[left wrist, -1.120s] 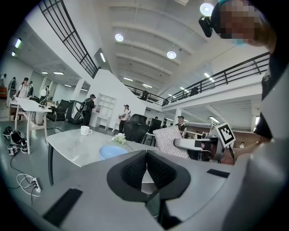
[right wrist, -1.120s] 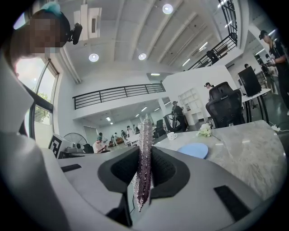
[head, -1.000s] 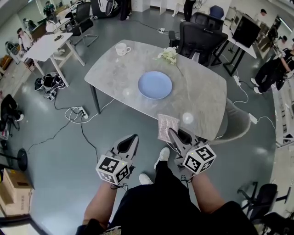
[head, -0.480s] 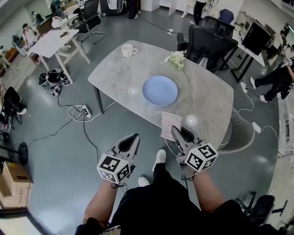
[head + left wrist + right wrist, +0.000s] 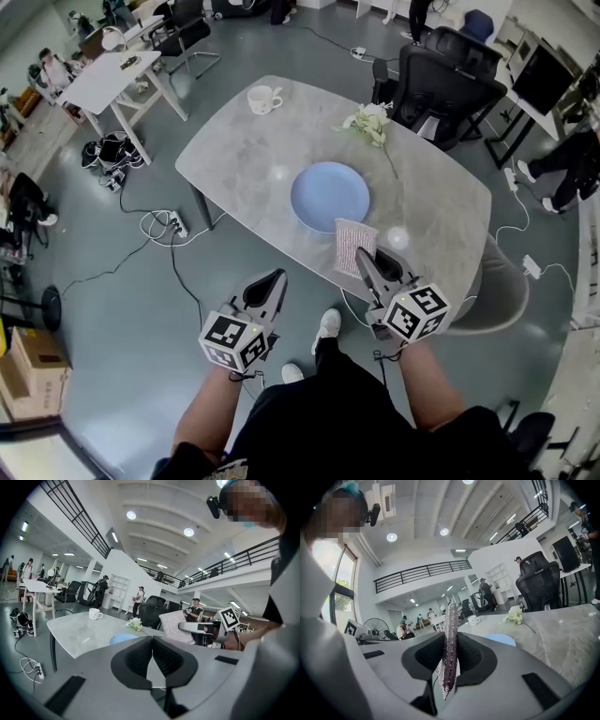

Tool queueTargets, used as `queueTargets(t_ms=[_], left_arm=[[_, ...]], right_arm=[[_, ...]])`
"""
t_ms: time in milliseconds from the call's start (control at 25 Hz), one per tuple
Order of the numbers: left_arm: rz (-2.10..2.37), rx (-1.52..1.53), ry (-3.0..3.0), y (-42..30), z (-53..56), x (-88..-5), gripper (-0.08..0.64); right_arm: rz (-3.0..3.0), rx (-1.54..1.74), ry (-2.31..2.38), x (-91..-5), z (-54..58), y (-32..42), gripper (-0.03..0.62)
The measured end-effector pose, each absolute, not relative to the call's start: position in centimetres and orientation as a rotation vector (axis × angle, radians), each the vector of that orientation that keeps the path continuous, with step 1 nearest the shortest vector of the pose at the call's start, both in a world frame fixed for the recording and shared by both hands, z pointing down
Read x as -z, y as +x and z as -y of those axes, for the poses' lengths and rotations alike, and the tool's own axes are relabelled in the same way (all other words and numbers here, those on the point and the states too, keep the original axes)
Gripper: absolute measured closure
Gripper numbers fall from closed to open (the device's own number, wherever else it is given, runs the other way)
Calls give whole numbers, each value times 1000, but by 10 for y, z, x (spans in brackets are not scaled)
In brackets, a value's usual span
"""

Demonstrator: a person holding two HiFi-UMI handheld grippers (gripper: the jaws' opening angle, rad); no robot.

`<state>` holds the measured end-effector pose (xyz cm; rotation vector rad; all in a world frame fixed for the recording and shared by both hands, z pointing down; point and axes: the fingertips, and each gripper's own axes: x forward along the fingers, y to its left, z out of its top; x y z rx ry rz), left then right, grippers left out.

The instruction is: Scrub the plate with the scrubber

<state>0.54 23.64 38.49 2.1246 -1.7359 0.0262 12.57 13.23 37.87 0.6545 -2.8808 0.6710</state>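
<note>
Blue and round, the plate (image 5: 329,196) lies flat on the grey marbled counter (image 5: 234,155), a little nearer our edge than the far one, with bare stone all round its rim. The scrubber (image 5: 354,247), a pale speckled pad, stands edge-on in our right gripper (image 5: 364,255), whose jaws are clamped on it from both sides (the right gripper view shows the pad (image 5: 450,639) pinched between the dark pads). From the head view the scrubber hangs over the counter's near edge, its far edge just at the plate's near rim; we cannot tell whether the two touch.

Our left gripper (image 5: 276,278) is over the floor, short of the counter's near edge and well apart from the plate, its jaws pressed together on nothing (image 5: 151,645).

To the plate's left the counter runs open as far as a white cup (image 5: 263,98) near the far left corner; we cannot see into the cup. A sprig of white flowers (image 5: 368,122) lies beyond the plate by the far edge, near it but apart. A black office chair (image 5: 450,84) stands past that edge, and a pale chair (image 5: 497,281) is tucked at the counter's right end. On the floor to the left lie a power strip and cables (image 5: 172,225).
</note>
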Motion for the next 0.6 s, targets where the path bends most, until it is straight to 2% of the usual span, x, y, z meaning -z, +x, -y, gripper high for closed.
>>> queueTargets(t_ms=[600], left_arm=[[1807, 6, 1985, -32, -140, -409, 541]], right_arm=[[2868, -650, 558, -384, -23, 97, 515]])
